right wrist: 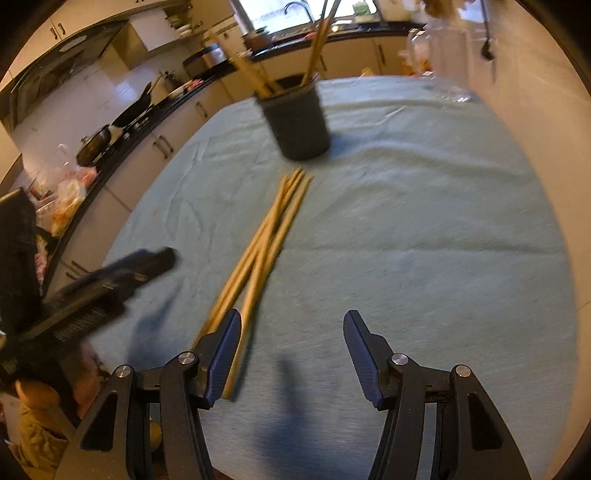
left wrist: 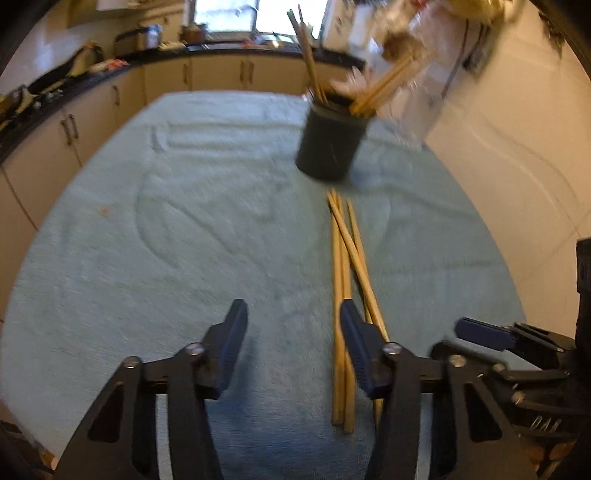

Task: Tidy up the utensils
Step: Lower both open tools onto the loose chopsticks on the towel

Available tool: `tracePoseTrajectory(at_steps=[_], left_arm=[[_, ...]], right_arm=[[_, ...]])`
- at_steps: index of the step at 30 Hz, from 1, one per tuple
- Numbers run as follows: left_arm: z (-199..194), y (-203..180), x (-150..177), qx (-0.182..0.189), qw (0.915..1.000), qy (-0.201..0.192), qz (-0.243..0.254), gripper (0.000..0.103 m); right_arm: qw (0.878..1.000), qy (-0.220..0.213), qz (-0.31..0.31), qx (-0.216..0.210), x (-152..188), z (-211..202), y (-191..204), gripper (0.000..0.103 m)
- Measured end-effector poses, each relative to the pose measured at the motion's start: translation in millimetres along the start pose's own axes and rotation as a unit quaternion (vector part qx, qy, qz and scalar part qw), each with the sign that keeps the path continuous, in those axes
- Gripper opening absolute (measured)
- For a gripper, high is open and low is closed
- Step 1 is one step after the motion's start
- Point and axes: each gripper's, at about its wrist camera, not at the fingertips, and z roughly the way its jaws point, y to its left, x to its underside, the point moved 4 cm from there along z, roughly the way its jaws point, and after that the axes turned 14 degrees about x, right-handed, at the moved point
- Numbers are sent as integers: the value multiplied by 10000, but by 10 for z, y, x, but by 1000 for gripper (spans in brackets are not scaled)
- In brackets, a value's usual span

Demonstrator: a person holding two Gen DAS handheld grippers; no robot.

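Black-armed and blue-padded, the left hand-held gripper [left wrist: 291, 314] is seen with its jaws partly apart above the cloth, nothing caught between the pads; its right finger overlaps a loose bundle of chopsticks [left wrist: 345, 280] in the left wrist view, and contact cannot be made out. The right hand-held gripper [right wrist: 291, 325] is held somewhat wider, its jaws likewise empty, with the near ends of the same chopsticks [right wrist: 266, 240] passing just beside and under its left finger. Each tool is caught at the edge of the other's view, blurred.

The chopsticks are laid flat and crossed over one another on a pale blue-green cloth [left wrist: 166, 240] spread over the table. Just beyond their far tips a dark round holder [left wrist: 330, 140] is stood upright on the cloth, and further chopsticks [left wrist: 314, 62] are leaned inside it, fanned out to either side. A clear plastic container [right wrist: 448, 55] is seen near the far right of the table, too blurred for detail.

Cream kitchen cabinets [left wrist: 218, 75] under a dark worktop are ranged behind, with a bright window [left wrist: 225, 14] above a sink.
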Motion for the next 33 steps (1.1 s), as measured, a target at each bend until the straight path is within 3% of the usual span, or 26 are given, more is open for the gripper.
tracePoseTrajectory(at_steps=[4, 7, 12, 17, 23, 33], left_arm=[[184, -26, 69, 110, 9996, 257, 71, 38], [293, -39, 75, 139, 9991, 395, 109, 28], [358, -38, 46, 236, 9991, 355, 89, 19], [359, -28, 22, 296, 9989, 360, 7, 19], [303, -89, -31, 700, 9974, 173, -21, 19], [537, -182, -46, 339, 9980, 442, 286, 16]], right_arm=[[9998, 85, -201, 44, 48, 105, 135, 50], [9995, 97, -310, 46, 67, 165, 182, 40], [9988, 76, -456, 136, 59, 258, 264, 29], [9987, -21, -471, 185, 23, 267, 301, 27], [9993, -98, -136, 325, 13, 256, 123, 17], [9991, -225, 208, 301, 43, 197, -140, 17]])
